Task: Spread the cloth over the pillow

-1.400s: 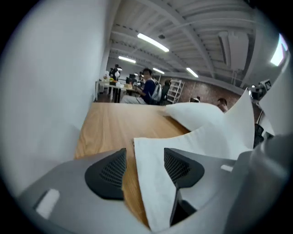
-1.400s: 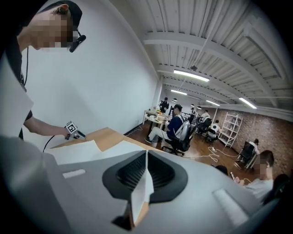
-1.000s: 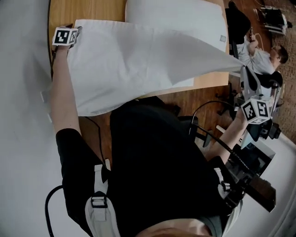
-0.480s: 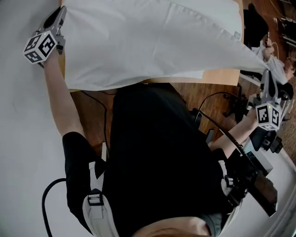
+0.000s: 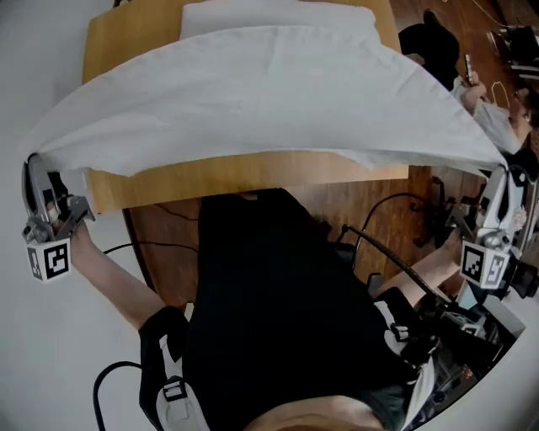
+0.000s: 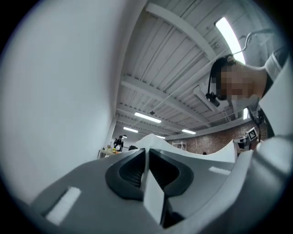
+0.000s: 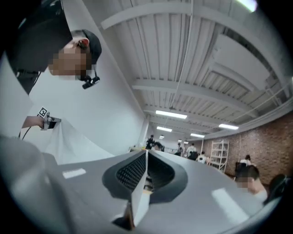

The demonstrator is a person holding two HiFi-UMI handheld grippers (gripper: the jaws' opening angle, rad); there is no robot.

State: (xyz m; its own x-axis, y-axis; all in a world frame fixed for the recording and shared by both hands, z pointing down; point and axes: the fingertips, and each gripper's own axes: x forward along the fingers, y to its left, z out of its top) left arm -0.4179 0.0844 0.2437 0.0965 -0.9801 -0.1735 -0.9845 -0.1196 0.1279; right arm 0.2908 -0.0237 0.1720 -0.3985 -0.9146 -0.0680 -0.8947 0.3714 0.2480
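Note:
A white cloth (image 5: 269, 93) hangs stretched in an arch above the wooden table (image 5: 253, 172) and hides most of the white pillow (image 5: 278, 13) at the table's far side. At the left of the head view my left gripper (image 5: 34, 167) is shut on one cloth corner. Its jaws have just been closing, with a cloth strip (image 6: 153, 196) pinched between them. My right gripper (image 5: 502, 172) is shut on the opposite corner at the right. In the right gripper view the cloth fold (image 7: 137, 201) sits between the closed jaws, and the left gripper (image 7: 48, 121) shows far off.
A black office chair (image 5: 429, 42) and a seated person (image 5: 497, 109) are beyond the table's right end. Cables (image 5: 396, 198) run over the wood floor by my legs. A pale wall (image 5: 34, 67) lies close on the left.
Both grippers have come up and back toward me, the left one farthest. The cloth, which sagged over the table's front, now billows in a taut arch over the table and pillow.

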